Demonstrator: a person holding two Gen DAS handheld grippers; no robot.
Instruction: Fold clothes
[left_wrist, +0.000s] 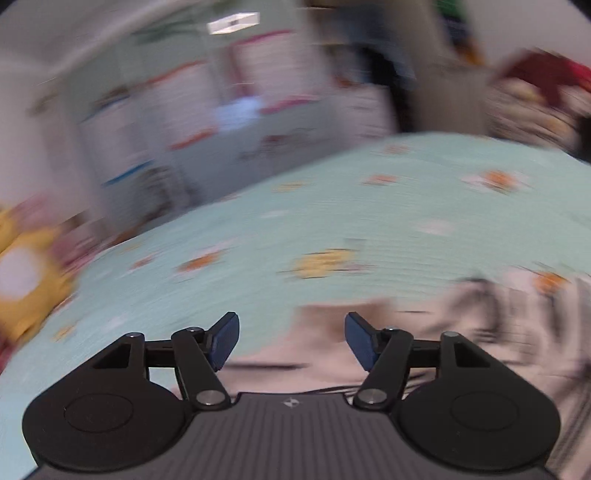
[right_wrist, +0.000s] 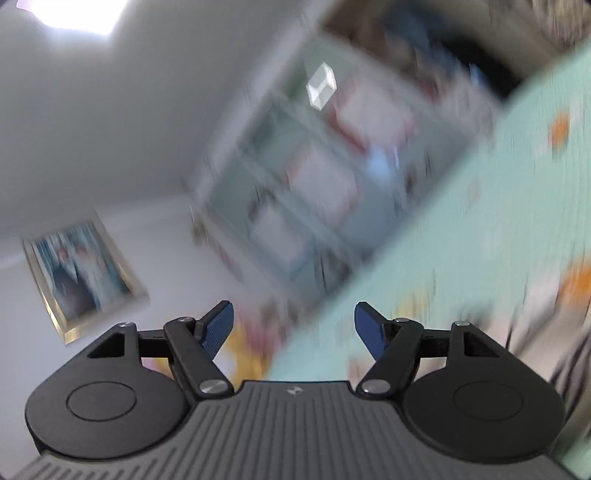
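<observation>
Both views are heavily motion-blurred. A pale pinkish garment (left_wrist: 424, 332) with dark stripes lies on a mint-green bed sheet (left_wrist: 332, 206) printed with orange and yellow flowers. My left gripper (left_wrist: 291, 339) hangs open just above the garment's near edge, nothing between its blue pads. In the right wrist view the camera is tilted, and my right gripper (right_wrist: 293, 328) is open in the air, empty. The striped garment (right_wrist: 546, 347) shows at the right edge, beside and below that gripper.
A yellow plush toy (left_wrist: 26, 273) sits at the bed's left edge. A tall glass-fronted cabinet (left_wrist: 192, 129) stands beyond the bed, also visible as the cabinet (right_wrist: 314, 177). A framed picture (right_wrist: 77, 273) hangs on the white wall. Red clutter (left_wrist: 535, 85) lies far right.
</observation>
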